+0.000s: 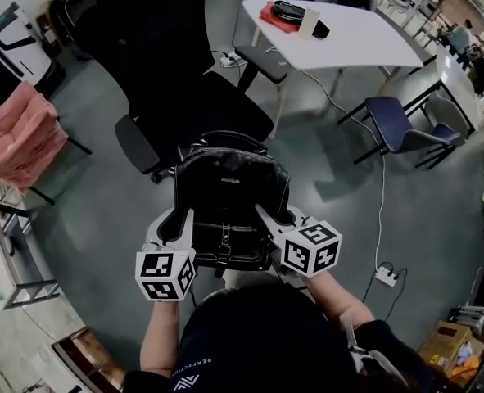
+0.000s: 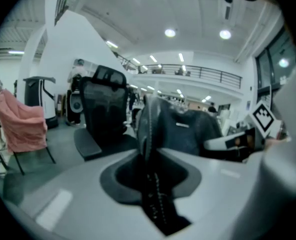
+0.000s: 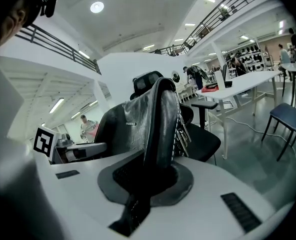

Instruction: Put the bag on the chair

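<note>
Scene: we look steeply down at a black leather bag (image 1: 229, 191) carried in the air between two tools, with a black office chair (image 1: 213, 105) just beyond it at 12 o'clock.
Left tool (image 1: 178, 223): clenched on the bag's left side edge; its own view shows a stitched seam pinched between the jaws.
Right tool (image 1: 273, 222): clenched on the bag's right side edge; its own view shows the leather fold and a zip pressed between the jaws.
Bag position: upright, off the floor (image 1: 332, 195), at the near edge of the chair's seat. We cannot tell whether it touches the seat.
Done so far: we judge that the bag is lifted, gripped on both sides and brought up to the chair.
Left to do: carry it over the seat, set it down there, and release both tools.
Surroundings: a white tabletop (image 1: 364, 39) at 1 o'clock, a blue chair (image 1: 401, 125) at 3 o'clock, a pink cloth (image 1: 16, 142) at 9 o'clock.
Writing on the bag: a small plate (image 1: 227, 182) sits on its front; the lettering is too small for us to read.
Writing on the tools: each carries a cube (image 1: 165, 274) with black-and-white square markers, and we see no letters on them.
Other writing: white print on the person's dark clothing at 6 o'clock, too small to read with confidence.
</note>
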`<state>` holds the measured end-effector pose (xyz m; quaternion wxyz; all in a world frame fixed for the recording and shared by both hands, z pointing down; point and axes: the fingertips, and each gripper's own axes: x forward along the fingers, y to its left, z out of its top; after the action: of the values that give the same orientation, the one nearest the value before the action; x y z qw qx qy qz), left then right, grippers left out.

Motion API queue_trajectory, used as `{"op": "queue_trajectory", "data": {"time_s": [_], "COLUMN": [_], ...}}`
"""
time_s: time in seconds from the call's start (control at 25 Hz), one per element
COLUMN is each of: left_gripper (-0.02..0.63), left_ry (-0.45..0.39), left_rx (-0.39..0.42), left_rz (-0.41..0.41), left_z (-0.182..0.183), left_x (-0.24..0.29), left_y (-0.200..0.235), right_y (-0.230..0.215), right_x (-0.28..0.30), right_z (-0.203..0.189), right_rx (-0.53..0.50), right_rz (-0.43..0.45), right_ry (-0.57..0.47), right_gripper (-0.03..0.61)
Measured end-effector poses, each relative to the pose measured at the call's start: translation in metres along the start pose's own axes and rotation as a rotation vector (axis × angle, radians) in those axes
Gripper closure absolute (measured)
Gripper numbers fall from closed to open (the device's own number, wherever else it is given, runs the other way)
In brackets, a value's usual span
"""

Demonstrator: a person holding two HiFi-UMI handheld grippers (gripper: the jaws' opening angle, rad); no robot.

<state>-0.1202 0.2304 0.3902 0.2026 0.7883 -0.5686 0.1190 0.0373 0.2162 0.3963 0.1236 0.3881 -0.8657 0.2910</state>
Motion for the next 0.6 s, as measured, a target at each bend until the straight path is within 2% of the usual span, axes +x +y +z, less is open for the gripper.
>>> {"op": "queue_trajectory", "data": {"time_s": [0.28,0.6], "left_gripper": [0.529,0.529], "left_ry": [0.01,0.03], "left_rx": [-0.013,0.002], "left_rz": [0.039,0.037], "left_z": [0.029,0.053], "left_x": [0.039,0.084], "left_y": [0.034,0.053], "right_y": [-0.016,-0.043], "right_x": [0.05,0.086], "right_z": [0.037,0.065], "right_rx": [0.01,0.045], "right_rz": [0.042,0.053], "right_ry": [0.007,-0.001], "right_gripper": [0.554,0.554]}}
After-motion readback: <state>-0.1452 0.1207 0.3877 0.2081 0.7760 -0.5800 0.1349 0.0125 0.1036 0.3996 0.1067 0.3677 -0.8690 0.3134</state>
